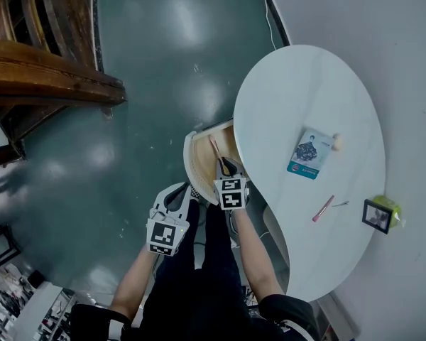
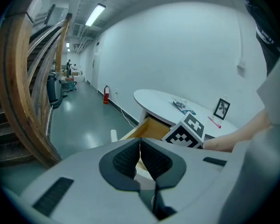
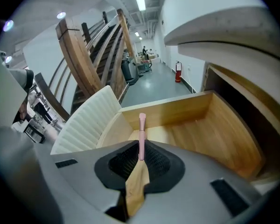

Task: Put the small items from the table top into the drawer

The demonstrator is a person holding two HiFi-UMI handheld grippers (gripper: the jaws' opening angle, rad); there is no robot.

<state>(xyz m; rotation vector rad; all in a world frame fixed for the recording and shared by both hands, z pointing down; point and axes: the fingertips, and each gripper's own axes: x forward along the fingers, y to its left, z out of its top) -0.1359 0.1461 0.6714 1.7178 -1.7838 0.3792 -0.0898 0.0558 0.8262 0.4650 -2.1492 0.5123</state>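
Pink pen (image 3: 141, 129) clamped in right hand-held gripper (image 3: 141, 147) over drawer (image 3: 168, 108); left hand-held gripper (image 2: 140, 152) closed, empty

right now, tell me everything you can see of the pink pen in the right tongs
The pink pen is a slim, matte, plastic-looking stick with a rounded end and a seam partway along. The right tongs are shut on its lower part, so it juts straight out ahead of them, above the open wooden drawer. Nothing else touches it.

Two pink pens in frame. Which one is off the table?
The pink pen clamped in the right gripper, held above the open drawer. The other pink pen lies loose on the table near the photo frame.
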